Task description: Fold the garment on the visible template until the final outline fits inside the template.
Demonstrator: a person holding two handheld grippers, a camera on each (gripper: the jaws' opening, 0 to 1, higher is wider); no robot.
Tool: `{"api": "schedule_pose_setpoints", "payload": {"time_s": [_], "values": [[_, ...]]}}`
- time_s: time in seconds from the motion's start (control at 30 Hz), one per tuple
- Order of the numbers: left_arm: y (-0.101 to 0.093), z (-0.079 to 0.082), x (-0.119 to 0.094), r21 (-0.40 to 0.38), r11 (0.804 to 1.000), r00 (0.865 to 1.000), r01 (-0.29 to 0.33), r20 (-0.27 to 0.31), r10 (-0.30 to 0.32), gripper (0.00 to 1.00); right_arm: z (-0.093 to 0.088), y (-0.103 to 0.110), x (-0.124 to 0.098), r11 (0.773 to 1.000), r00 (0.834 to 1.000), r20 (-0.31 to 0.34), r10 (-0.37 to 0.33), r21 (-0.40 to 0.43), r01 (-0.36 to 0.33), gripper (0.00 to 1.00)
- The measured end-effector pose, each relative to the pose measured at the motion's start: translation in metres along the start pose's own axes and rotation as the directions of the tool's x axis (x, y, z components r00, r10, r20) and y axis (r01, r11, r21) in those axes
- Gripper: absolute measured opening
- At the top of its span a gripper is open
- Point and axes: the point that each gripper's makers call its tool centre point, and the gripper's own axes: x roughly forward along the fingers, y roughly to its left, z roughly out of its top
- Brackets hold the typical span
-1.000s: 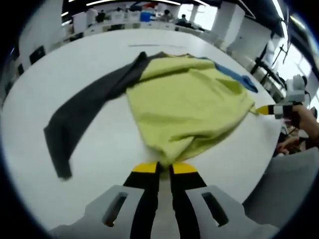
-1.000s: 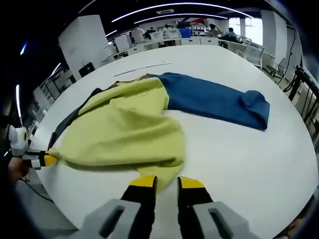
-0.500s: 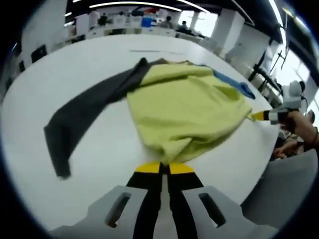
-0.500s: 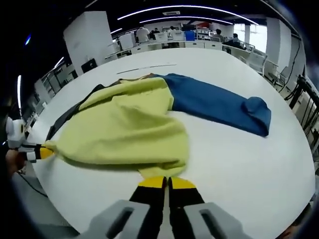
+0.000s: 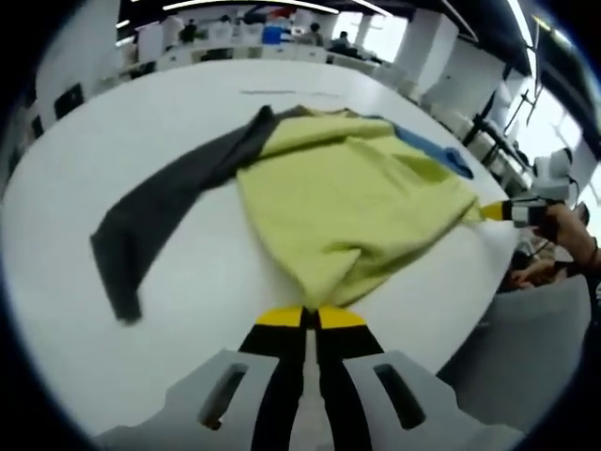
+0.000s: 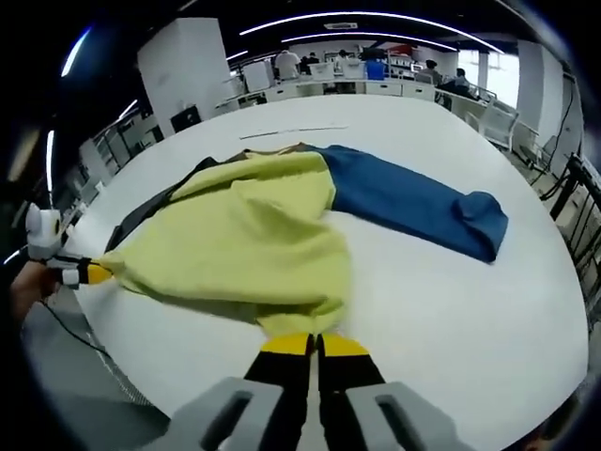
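Lying flat, garment (image 6: 254, 240), sleeves spread sideways, both tools (image 5: 310, 318) (image 6: 315, 344) clamping hem

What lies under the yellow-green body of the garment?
The white table shows around the yellow-green body. The dark sleeve and blue sleeve emerge from beneath its edges; anything else underneath, template included, is covered.

No text, label, brand, number or sign can be read in either view. The garment (image 5: 347, 202) and the table (image 5: 188, 282) under it carry no lettering that shows, and anything on the far desks beyond the table is too small and blurred to make out.
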Motion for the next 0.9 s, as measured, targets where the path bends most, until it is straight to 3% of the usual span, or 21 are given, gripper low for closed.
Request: {"api": "schedule_pose_setpoints", "payload": {"time_s": [0.33,0.77,0.9], "values": [[0.000,-0.013,-0.012,-0.017,1.000,0.998,-0.017,-0.057,0.016,0.00,-0.017,-0.003,-0.021,0.999,0.999,-0.034,0.032,-0.025,-0.033,0.00],[-0.012,-0.036,-0.024,-0.128,0.992,0.992,0.008,-0.126,-0.024,0.00,-0.048,-0.003,-0.031,0.998,0.994,-0.098,0.052,-0.036,-0.055,0.00],[-0.017,-0.048,-0.025,-0.145,0.989,0.985,0.004,-0.172,-0.029,0.00,-0.058,-0.005,-0.031,0.998,0.991,-0.120,0.060,-0.014,-0.062,0.00]]}}
